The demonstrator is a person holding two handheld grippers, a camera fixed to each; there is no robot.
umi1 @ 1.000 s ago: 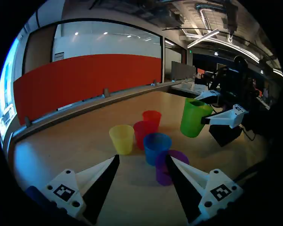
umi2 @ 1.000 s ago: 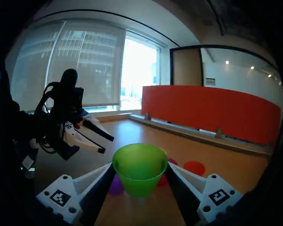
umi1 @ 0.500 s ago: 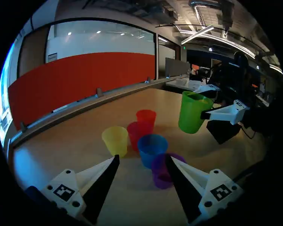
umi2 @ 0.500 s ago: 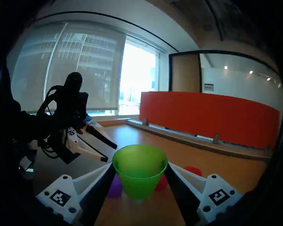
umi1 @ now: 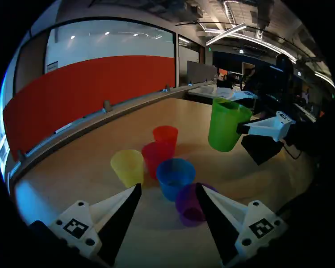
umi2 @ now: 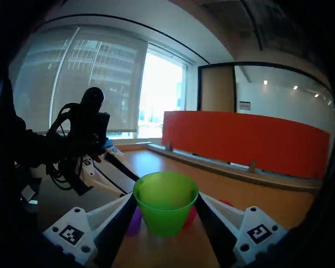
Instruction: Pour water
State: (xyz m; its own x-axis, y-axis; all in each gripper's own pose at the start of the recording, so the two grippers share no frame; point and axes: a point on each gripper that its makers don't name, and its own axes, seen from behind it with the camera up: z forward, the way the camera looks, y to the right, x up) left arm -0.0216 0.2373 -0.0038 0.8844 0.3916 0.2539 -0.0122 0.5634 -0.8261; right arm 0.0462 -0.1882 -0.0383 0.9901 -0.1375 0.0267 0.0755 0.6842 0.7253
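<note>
The green cup [umi2: 165, 219] sits pinched between the two fingers of the right gripper [umi2: 165, 197], rim up and close to upright, and seems to be held off the table [umi1: 73, 174]; whether it holds water I cannot tell. In the right gripper view it blocks most of what lies ahead: a sliver of purple shows past its left side and a bit of red past its right. Ahead and to the left of that gripper is the left gripper [umi1: 167, 186], its fingers spread with nothing between them, a dark sleeve behind it. In the left gripper view a cluster of cups stands on the table just beyond its fingertips. The blue cup [umi1: 175, 177] is straight ahead between the fingers. The purple cup [umi1: 189, 209] is nearest, partly hidden by the right finger. The yellow cup [umi1: 128, 166] stands ahead to the left, and two red cups [umi1: 157, 154] stand behind the blue one, the farther one apart from the rest. The green cup is beyond the cluster, up and to the right. An orange partition [umi1: 87, 89] runs along the table's far edge. Dim office desks [umi1: 221, 89] lie farther right, and a bright window [umi2: 161, 98] with blinds [umi2: 78, 80] is behind the left gripper.
</note>
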